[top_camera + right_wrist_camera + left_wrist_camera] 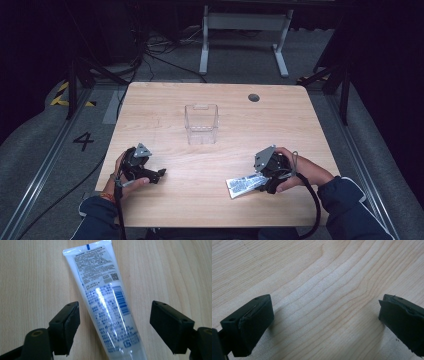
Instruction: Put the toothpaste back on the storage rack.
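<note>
My right gripper point(113, 325) straddles the white tube point(105, 302) lying on the table point(210, 200), jaws wide, nothing grasped yet; the clear box point(201, 123) waits empty; left gripper point(324, 320) idles, released.

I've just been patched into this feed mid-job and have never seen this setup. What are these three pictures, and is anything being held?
No robot arm here: a person holds hand-worked tongs in each hand at a wooden table. The high view looks down from above the person's side. The other two pictures come from cameras riding on each pair of tongs, looking along their black jaws.

On the table stand a clear plastic container near the middle and a white printed tube lying flat.

The left tongs are open over bare wood. The right tongs straddle the tube with jaws wide, pads apart from it. Nothing is held yet.
</note>
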